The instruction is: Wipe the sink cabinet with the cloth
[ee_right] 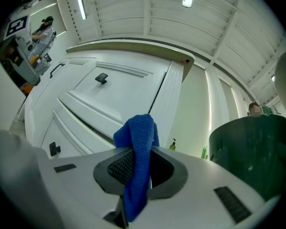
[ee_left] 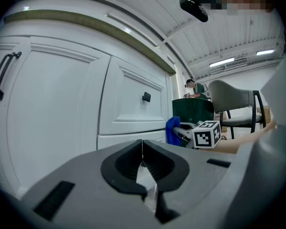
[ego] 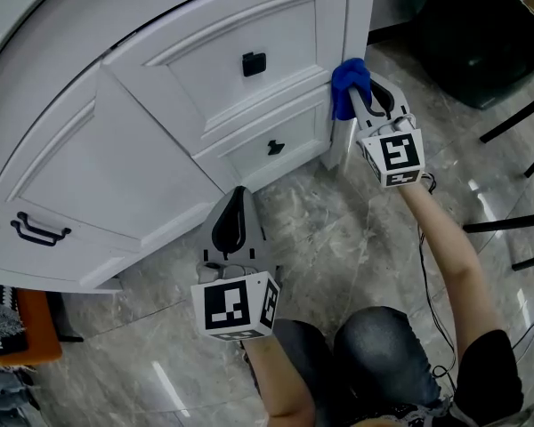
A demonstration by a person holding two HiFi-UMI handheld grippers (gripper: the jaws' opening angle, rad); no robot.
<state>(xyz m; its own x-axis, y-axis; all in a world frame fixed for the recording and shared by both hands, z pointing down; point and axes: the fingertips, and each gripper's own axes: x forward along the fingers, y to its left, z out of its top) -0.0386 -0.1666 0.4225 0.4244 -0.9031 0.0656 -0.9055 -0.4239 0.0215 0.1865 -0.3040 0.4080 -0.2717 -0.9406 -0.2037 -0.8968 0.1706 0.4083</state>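
My right gripper (ego: 363,99) is clamped on the blue cloth (ego: 348,82). The cloth bunches out past the tips and seems to touch the cabinet (ego: 160,140) at its corner post, about 1 o'clock from me. My left gripper (ego: 237,201) is closed on nothing, low at 11 o'clock by the cabinet base. To wipe well, I reckon I should press the cloth flat, hold the hard tips off the paint, and stroke along the post and drawer fronts, skirting each knob (ego: 254,62).
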